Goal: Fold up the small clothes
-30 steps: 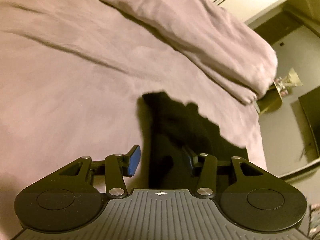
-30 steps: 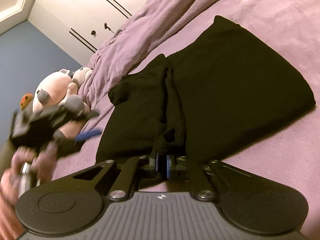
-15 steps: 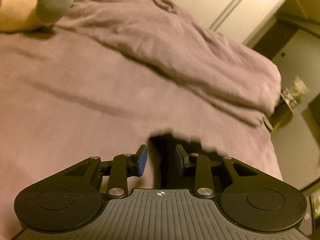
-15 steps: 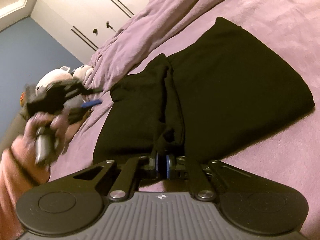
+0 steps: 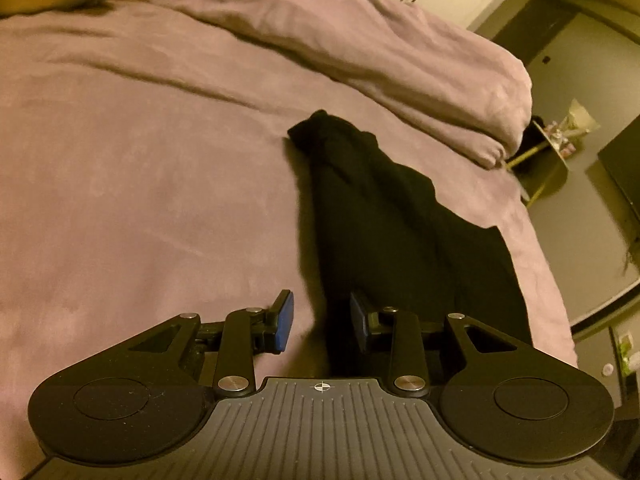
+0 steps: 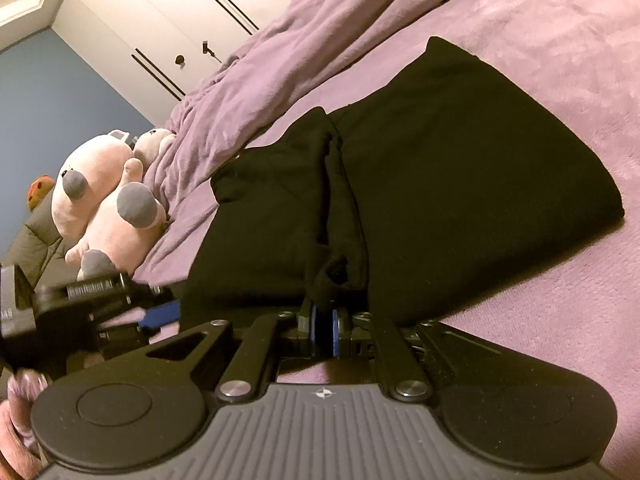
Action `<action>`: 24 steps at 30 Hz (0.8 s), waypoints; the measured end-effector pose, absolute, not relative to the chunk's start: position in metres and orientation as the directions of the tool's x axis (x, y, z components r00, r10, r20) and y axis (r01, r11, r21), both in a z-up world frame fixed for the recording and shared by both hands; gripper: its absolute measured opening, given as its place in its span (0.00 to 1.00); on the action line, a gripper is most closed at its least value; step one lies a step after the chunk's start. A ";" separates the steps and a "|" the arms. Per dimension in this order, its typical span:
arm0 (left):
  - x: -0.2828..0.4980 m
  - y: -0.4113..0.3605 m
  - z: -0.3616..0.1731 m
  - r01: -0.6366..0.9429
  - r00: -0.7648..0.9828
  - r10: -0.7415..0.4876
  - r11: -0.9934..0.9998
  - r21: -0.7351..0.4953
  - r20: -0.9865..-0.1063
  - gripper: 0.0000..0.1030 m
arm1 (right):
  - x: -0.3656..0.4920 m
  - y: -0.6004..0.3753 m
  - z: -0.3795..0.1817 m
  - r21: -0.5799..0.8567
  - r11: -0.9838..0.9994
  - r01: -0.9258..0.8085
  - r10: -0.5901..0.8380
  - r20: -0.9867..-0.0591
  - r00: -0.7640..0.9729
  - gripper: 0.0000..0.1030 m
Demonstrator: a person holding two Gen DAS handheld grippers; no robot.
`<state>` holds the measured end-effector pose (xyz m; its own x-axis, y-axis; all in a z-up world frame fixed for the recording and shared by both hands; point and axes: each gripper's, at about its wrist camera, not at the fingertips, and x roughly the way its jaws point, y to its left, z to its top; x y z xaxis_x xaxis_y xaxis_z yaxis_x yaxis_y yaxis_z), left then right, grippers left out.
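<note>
Garment: a black garment (image 6: 440,168) lies flat on the purple bed cover (image 5: 140,200), with a long ridge of bunched cloth running down its middle; in the left wrist view it shows as a dark strip (image 5: 380,216) reaching from the gripper toward the duvet.

Right gripper: the right gripper (image 6: 325,330) is clenched on the near edge of the black garment — a small knot of cloth sits just beyond the blue pads, which are pressed together.

Left gripper: the left gripper (image 5: 322,326) has its jaws spread apart and grips nothing; the garment's near left edge lies between its blue pads (image 5: 284,322). In the right wrist view it appears blurred at the garment's left side (image 6: 160,316).

Progress: judged from the lie of the cloth, one part looks folded over already — the ridge suggests overlapped layers — yet the piece is still wide and loose at the far left corner. A further fold and some flattening seem to be left.

Next move, as a guess: the left gripper would need to close on the edge before both lift together.

Surroundings: a rumpled purple duvet (image 6: 300,60) beyond the garment, a pink plush toy (image 6: 104,184) beside it, white wardrobe doors (image 6: 160,12) behind.
</note>
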<state>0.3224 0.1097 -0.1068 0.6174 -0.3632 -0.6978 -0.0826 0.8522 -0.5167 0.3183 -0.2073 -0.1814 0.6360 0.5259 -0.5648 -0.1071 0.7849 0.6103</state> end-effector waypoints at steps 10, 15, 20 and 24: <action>0.325 0.109 -0.103 -0.121 0.632 -0.331 0.851 -0.511 -0.701 0.37 | 0.319 -0.203 -0.178 0.572 0.811 -0.126 0.511 -0.585 0.630 0.05; 0.330 0.107 -0.100 -0.101 0.625 -0.365 0.839 -0.535 -0.690 0.46 | 0.320 -0.202 -0.178 0.558 0.819 -0.138 0.507 -0.588 0.630 0.05; 0.339 0.095 -0.106 -0.082 0.608 -0.352 0.864 -0.497 -0.711 0.44 | 0.319 -0.200 -0.176 0.542 0.828 -0.144 0.499 -0.595 0.630 0.05; 0.339 0.091 -0.101 -0.114 0.631 -0.289 0.884 -0.454 -0.720 0.45 | 0.318 -0.197 -0.173 0.513 0.844 -0.159 0.486 -0.604 0.631 0.05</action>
<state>0.3390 0.0910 -0.1007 0.6306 -0.2893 -0.7201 -0.1136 0.8835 -0.4544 0.3184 -0.1967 -0.1730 0.6310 0.4863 -0.6044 -0.1586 0.8435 0.5132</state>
